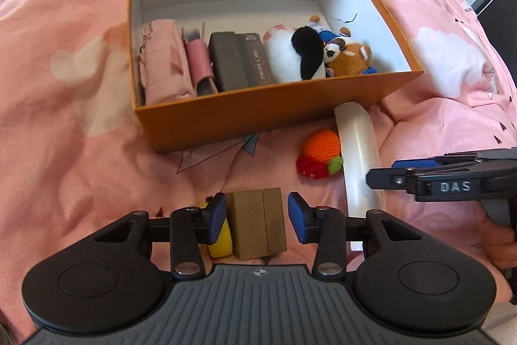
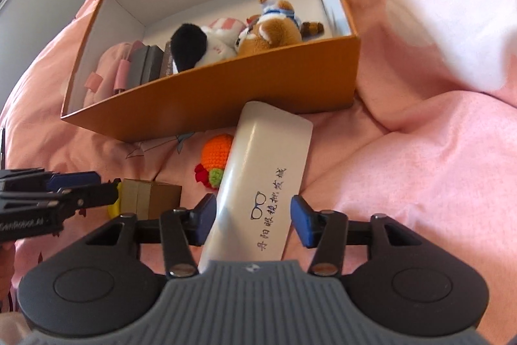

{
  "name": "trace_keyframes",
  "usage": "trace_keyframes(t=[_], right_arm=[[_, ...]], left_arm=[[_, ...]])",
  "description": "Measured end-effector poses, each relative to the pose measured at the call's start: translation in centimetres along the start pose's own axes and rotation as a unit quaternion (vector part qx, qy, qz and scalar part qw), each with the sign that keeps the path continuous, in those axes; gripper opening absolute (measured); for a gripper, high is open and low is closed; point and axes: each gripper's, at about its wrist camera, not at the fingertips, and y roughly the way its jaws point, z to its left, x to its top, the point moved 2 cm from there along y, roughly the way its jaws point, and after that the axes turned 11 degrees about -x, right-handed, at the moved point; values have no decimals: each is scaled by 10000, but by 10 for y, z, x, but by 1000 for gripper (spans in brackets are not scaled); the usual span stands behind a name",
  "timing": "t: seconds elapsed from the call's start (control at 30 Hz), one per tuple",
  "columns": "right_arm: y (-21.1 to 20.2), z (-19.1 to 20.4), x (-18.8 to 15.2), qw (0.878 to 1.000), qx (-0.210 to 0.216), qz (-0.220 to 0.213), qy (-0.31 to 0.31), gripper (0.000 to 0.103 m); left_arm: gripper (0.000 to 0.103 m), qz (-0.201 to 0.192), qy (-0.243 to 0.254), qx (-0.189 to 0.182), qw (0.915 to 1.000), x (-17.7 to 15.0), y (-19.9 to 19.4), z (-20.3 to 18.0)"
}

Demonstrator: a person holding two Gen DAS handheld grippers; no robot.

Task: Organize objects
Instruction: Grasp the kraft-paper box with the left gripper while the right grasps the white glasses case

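An orange cardboard box lies open on the pink bedspread. Inside are plush toys, dark cases and a pink pouch. In front of it lie a small brown box, a yellow item beside it, a crocheted orange and a long white glasses case. My left gripper is open and straddles the brown box, its pads just off the sides. My right gripper is open around the near end of the white case.
The pink duvet is rumpled into folds to the right of the box. A hand holds the right gripper at the right edge of the left wrist view. The far half of the box floor is bare white.
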Motion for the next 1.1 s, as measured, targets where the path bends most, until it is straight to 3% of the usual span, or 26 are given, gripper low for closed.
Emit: trace_keyframes(t=[0.03, 0.23, 0.33, 0.57, 0.9, 0.97, 1.0, 1.1], right_arm=[[5, 2, 2, 10000, -35, 91, -8, 64], [25, 13, 3, 9988, -281, 351, -202, 69], [31, 9, 3, 9988, -167, 465, -62, 68], [47, -1, 3, 9971, 1, 705, 300, 68], [28, 2, -4, 9986, -31, 462, 259, 65], [20, 1, -5, 9991, -60, 356, 235, 65], [17, 1, -5, 9993, -75, 311, 214, 65], [11, -4, -3, 9996, -112, 209, 163, 65]], left_arm=[[52, 24, -12, 10, 10000, -1, 0, 0], [54, 230, 172, -21, 9996, -8, 5, -9], [55, 304, 98, -64, 9995, -9, 14, -11], [55, 404, 64, 229, 9989, -9, 31, -11], [60, 465, 183, 614, 9969, -7, 47, -13], [59, 541, 109, 631, 9965, -7, 53, -11], [53, 526, 63, 664, 9964, -7, 55, -9], [53, 441, -32, 609, 9972, -8, 52, -5]])
